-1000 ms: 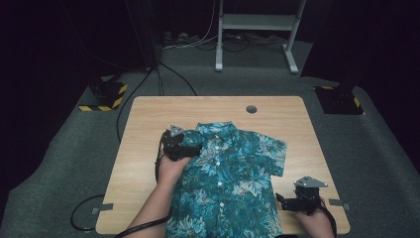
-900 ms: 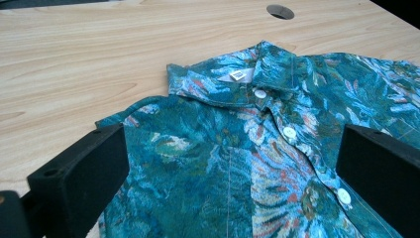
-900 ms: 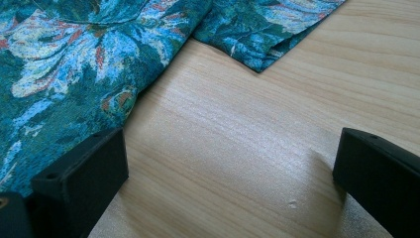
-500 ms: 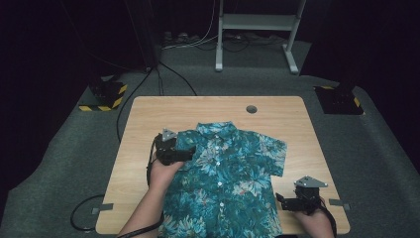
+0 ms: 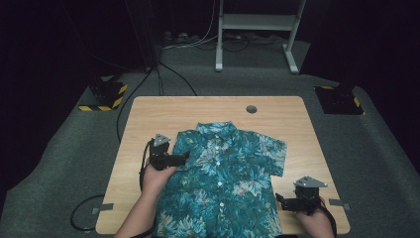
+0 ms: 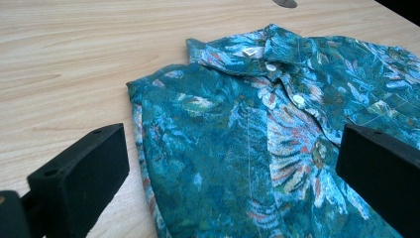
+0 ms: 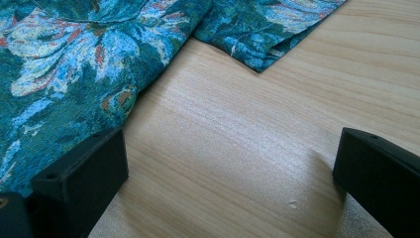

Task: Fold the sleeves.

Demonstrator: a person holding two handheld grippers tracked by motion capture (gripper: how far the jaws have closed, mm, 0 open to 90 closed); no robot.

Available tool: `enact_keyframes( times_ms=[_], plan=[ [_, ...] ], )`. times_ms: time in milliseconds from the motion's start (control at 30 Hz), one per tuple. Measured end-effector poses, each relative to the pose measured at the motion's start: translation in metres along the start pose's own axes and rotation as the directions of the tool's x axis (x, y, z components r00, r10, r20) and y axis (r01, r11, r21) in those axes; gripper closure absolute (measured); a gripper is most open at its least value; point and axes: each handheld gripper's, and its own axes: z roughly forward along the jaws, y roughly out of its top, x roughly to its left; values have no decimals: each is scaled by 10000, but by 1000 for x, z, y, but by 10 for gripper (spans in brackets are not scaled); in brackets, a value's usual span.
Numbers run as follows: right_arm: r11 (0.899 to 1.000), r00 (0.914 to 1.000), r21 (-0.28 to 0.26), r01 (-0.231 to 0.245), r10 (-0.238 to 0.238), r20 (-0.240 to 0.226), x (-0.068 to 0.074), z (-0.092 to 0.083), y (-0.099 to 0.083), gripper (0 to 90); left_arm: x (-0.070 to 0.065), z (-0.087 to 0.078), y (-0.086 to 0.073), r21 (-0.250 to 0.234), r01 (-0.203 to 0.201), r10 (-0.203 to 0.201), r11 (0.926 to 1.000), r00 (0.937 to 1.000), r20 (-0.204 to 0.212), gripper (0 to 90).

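On the table [image 5: 148, 114] the shirt [image 5: 228, 178] lies flat, not folded yet; both grippers [image 5: 171, 159] [image 5: 289, 203] gape wide, holding nothing

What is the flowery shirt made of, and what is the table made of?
The shirt looks like thin woven cloth, maybe cotton or rayon: it is matte, it creases softly and its print shows a fine weave. The table looks like pale wood or a wood-look laminate: long grain lines run across it and it has a slight sheen.

Left tool [image 5: 184, 157] gapes wide, forearm angled inward; right tool [image 5: 280, 200] rests low, equally spread.
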Motion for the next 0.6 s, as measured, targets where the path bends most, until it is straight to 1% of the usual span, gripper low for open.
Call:
enact_keyframes(
  times_ms=[333, 600],
  plan=[
    [10000, 10000, 0, -2, 2, -3, 0, 0, 0, 1, 6, -10, -10, 53, 56, -56, 10000, 10000, -22, 6],
    [10000, 10000, 0, 1, -1, 0, 0, 0, 0, 1, 12, -19, -20, 73, 119, -118, 9999, 9999, -124, 6]
  ],
)
